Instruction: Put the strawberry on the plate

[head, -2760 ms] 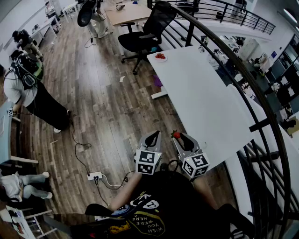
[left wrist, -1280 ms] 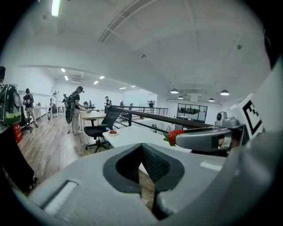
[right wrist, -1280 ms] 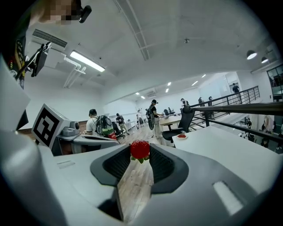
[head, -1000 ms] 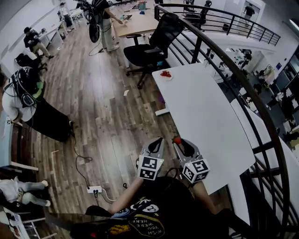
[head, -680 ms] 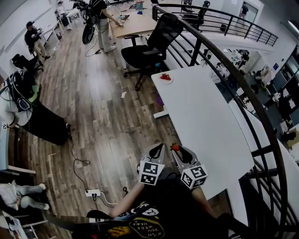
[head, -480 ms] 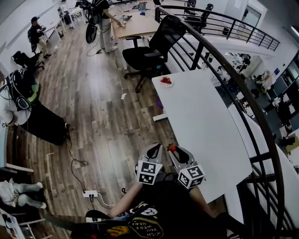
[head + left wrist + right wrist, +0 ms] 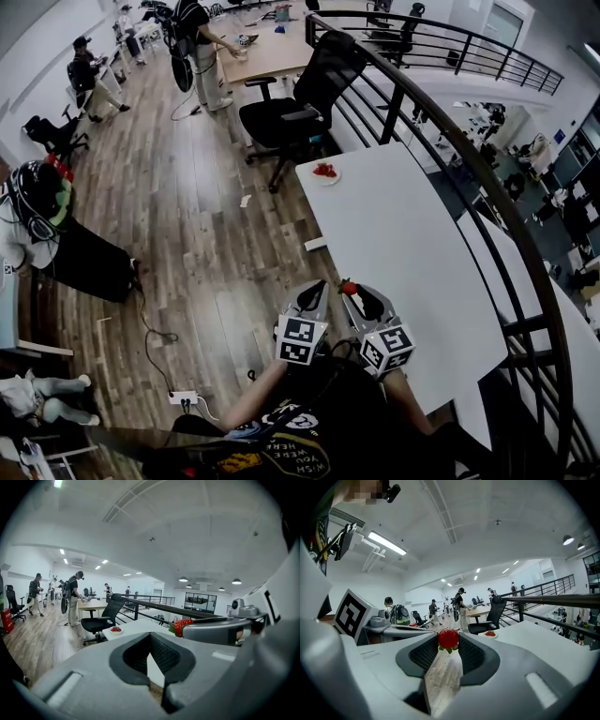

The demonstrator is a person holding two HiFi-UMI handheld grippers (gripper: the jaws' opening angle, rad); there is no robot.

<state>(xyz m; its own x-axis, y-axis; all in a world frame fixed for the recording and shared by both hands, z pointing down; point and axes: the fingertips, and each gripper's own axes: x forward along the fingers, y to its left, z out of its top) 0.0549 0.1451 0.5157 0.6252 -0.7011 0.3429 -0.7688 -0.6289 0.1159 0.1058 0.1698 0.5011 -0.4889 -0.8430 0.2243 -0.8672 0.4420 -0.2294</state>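
Shift since earlier: the plate [image 7: 336,175] and its end of the table [image 7: 403,234] sit nearer in the head view than they did 2.8 s back; both grippers ride at the same spot before my chest, so I judge the carry is under way.
Right gripper [image 7: 356,292]: jaws pinch the strawberry [image 7: 448,638] at their very tips; held out front, I reckon, so the fruit leads and can be set down without the body fouling the plate.
Strawberry: clear of every surface, red body up and green leaves down; well short of the plate.
Left gripper [image 7: 150,638]: tips pressed together on nothing; kept just beside the right one, idle and out of the way.
Table: long white top running away along the railing [image 7: 469,159]; near end partly hidden behind the grippers and my torso.
Plate: at the far left corner, near the black office chair [image 7: 300,94]; red pieces already lie on it.
Hard to read: those red pieces are too small to name; the pads' bite on the fruit is hidden; people by the far wooden desk [image 7: 272,47] are small.
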